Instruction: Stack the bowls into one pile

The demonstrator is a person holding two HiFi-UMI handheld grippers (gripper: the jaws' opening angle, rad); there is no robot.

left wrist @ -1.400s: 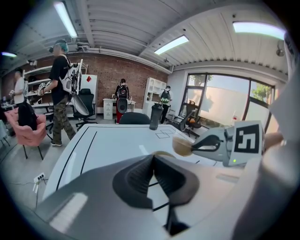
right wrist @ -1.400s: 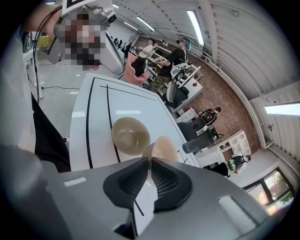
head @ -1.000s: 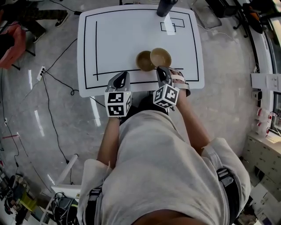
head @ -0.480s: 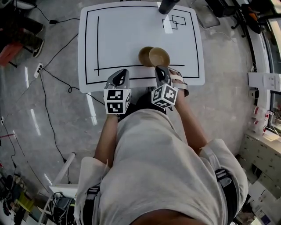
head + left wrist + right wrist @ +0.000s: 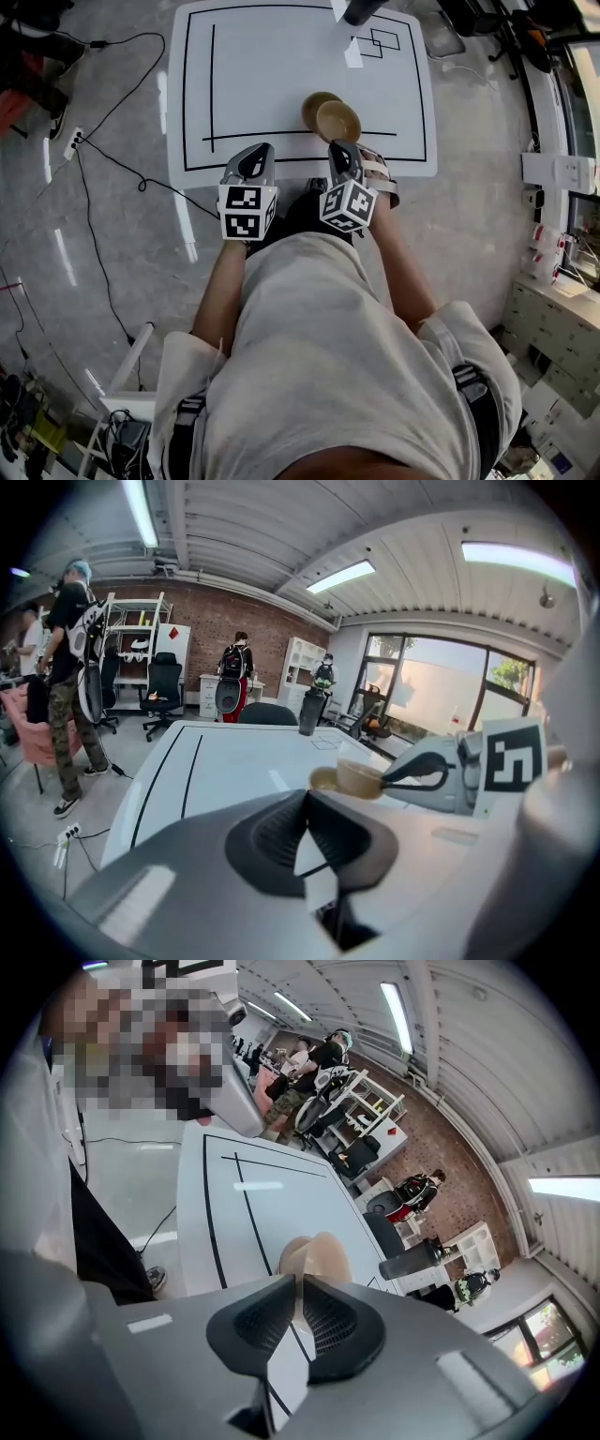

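Two tan bowls stand together on the white table (image 5: 262, 84), just beyond its near black line. The nearer bowl (image 5: 338, 120) overlaps the rim of the farther bowl (image 5: 315, 100); whether it rests in it I cannot tell. My left gripper (image 5: 251, 163) is over the table's near edge, left of the bowls, shut and empty. My right gripper (image 5: 343, 156) is just in front of the nearer bowl, also shut and empty. In the left gripper view the bowls (image 5: 354, 777) appear beyond the shut gripper (image 5: 305, 795). In the right gripper view they (image 5: 315, 1252) rise straight ahead of the shut gripper (image 5: 297, 1282).
A dark cylinder (image 5: 360, 9) stands at the table's far edge beside small drawn rectangles (image 5: 375, 42). Black lines frame the tabletop. Cables (image 5: 112, 159) and a power strip (image 5: 72, 142) lie on the floor at left. People and office chairs (image 5: 164, 682) are in the room behind.
The head view has drifted, so table and bowls sit slightly higher in frame. Both grippers stay shut at the near edge. The bowls keep their place on the table.
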